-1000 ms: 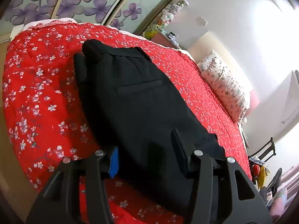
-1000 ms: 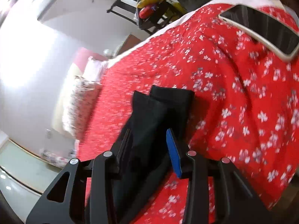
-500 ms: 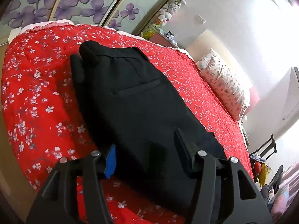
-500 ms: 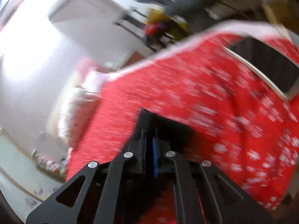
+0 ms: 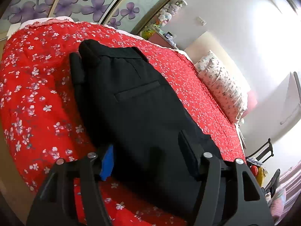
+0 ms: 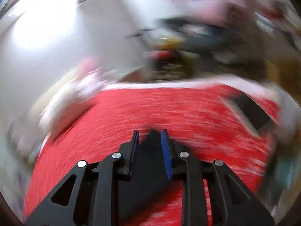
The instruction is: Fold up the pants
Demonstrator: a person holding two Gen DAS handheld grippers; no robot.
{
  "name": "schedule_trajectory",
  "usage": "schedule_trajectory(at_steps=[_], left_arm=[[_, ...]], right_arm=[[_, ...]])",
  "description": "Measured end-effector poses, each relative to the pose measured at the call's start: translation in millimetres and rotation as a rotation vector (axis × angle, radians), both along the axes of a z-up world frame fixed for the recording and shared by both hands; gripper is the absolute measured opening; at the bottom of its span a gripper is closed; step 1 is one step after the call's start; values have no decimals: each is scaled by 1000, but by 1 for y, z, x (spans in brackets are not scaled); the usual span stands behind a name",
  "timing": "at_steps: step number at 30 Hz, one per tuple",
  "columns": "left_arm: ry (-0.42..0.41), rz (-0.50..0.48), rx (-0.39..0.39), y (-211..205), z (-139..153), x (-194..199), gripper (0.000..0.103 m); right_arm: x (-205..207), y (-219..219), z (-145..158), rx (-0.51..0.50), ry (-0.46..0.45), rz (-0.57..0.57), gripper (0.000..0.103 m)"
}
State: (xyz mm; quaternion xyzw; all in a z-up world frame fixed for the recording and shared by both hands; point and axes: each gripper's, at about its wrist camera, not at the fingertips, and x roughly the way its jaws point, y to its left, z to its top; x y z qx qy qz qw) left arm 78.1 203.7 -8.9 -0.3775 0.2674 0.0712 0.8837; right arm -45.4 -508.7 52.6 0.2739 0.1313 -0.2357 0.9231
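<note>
Now matte black pants [image 5: 131,101], folded, on red floral quilt [image 5: 37,94]; left gripper [image 5: 145,157] opening w/ pants between, right gripper [image 6: 149,151] opening, unclear.

— How does the left wrist view look?
— It is sharp and daylit. The wall [image 5: 244,43] at upper right is blown out to white glare, the black pants [image 5: 143,113] lose nearly all fold detail, and straight lines bow toward the dark rounded corners.
— And the right wrist view?
— It is smeared by heavy motion blur; only the right gripper [image 6: 150,141] stays crisp, and the red bedspread [image 6: 188,113] is streaked.
</note>
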Motion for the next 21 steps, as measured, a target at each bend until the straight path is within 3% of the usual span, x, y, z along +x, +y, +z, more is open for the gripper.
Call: schedule_trajectory(at_steps=[1,3,6,9,12,15,21], left_arm=[[0,-2,4,0,1,1,68],[4,-3,19,-2,2,1,70],[8,-5,32,-5,4,1,72],[7,-15,26,-3,4,1,73],[1,-32,12,0,4,1,74],[-2,-48,5,1,5,1,75],[-9,-82,8,4,5,3,77]], right_arm=[[25,26,9,-21,16,183,35],[83,86,13,7,99,538,36],[159,177,3,79,218,932,36],[216,263,-11,27,341,1171,36],[259,334,-26,-80,453,1308,43],[292,375,-40,-140,516,1348,44],[310,407,-60,-212,617,1346,53]])
